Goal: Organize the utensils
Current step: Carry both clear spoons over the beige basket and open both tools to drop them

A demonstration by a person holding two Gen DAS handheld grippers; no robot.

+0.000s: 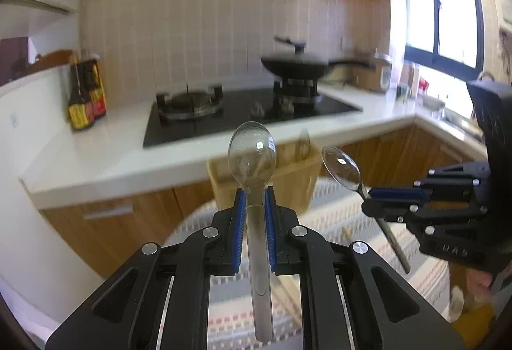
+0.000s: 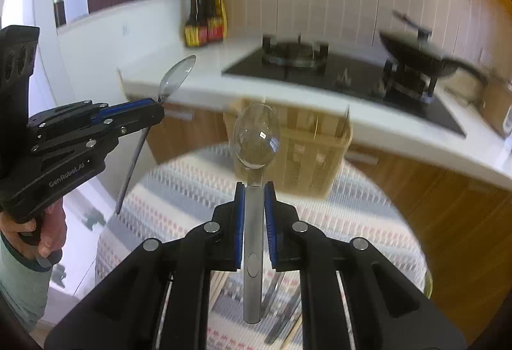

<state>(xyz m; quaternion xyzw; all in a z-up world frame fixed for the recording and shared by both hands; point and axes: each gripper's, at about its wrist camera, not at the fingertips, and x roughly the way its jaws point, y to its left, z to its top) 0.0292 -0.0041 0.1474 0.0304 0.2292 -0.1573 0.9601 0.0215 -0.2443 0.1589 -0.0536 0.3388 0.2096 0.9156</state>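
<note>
Aloft, left tool clamping spoon, right tool clamping second spoon

Each camera sits close behind its own tongs and looks forward, tilted a bit down. Both views share the stove, the wooden box and the striped cloth.

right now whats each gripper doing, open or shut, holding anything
Left gripper: shut on a spoon, bowl end forward.
Right gripper: shut on a second spoon, bowl end forward.
</note>
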